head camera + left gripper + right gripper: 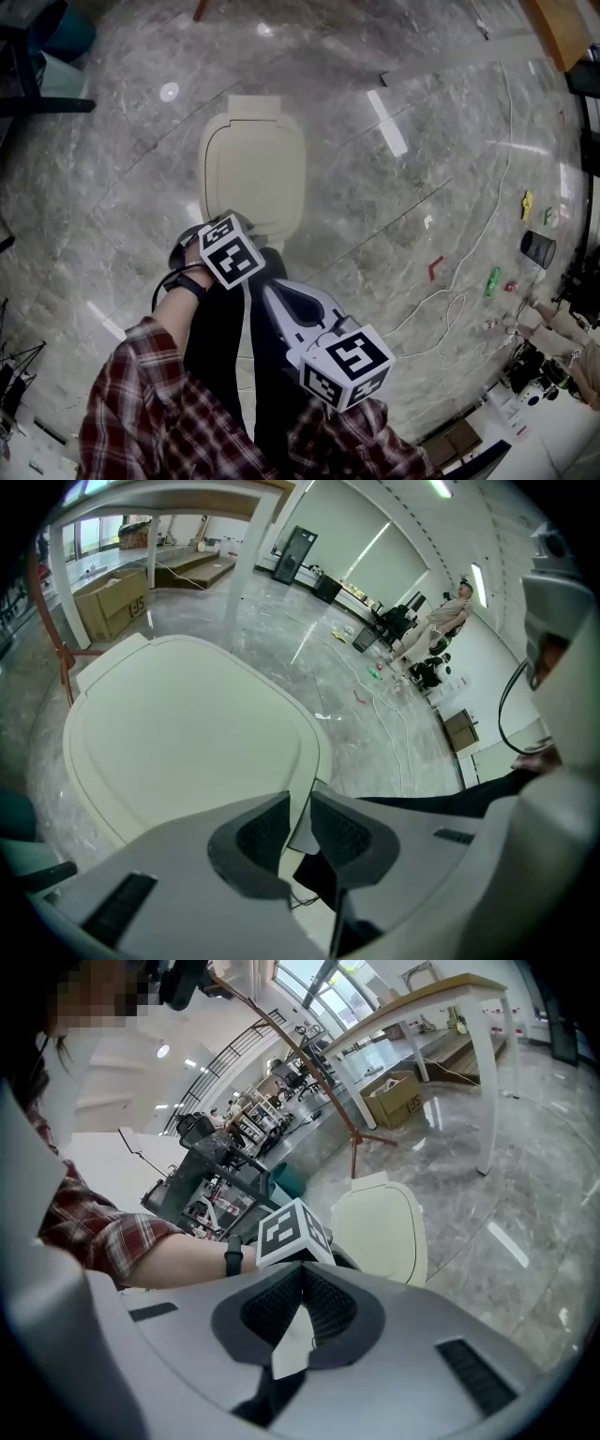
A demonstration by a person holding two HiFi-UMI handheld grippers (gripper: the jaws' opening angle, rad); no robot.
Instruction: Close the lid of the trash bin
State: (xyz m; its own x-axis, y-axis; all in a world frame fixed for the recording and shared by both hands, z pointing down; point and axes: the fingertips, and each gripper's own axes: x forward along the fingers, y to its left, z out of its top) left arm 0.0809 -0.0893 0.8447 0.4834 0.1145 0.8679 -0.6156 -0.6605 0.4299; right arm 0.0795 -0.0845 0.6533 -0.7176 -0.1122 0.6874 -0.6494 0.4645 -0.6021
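Nearest to us, the right claw (302,1271) points obliquely downward with its ribbed dark pads together at the tips and nothing held. Its marker cube (347,366) sits just ahead of a red plaid sleeve (141,403). Ahead of it, the left hand (190,265), with a black band at the wrist, angles the left claw (301,803) steeply down onto the near edge of the trash bin lid (253,173). We read its pads as closed on the lid's thin front lip. The lid is smooth cream plastic, a rounded oblong with a recessed centre panel. It lies down over the trash bin (257,107), so we cannot see any contents. The bin stands on a glossy grey marble floor (422,103), and a white cable (469,267) trails farther right.
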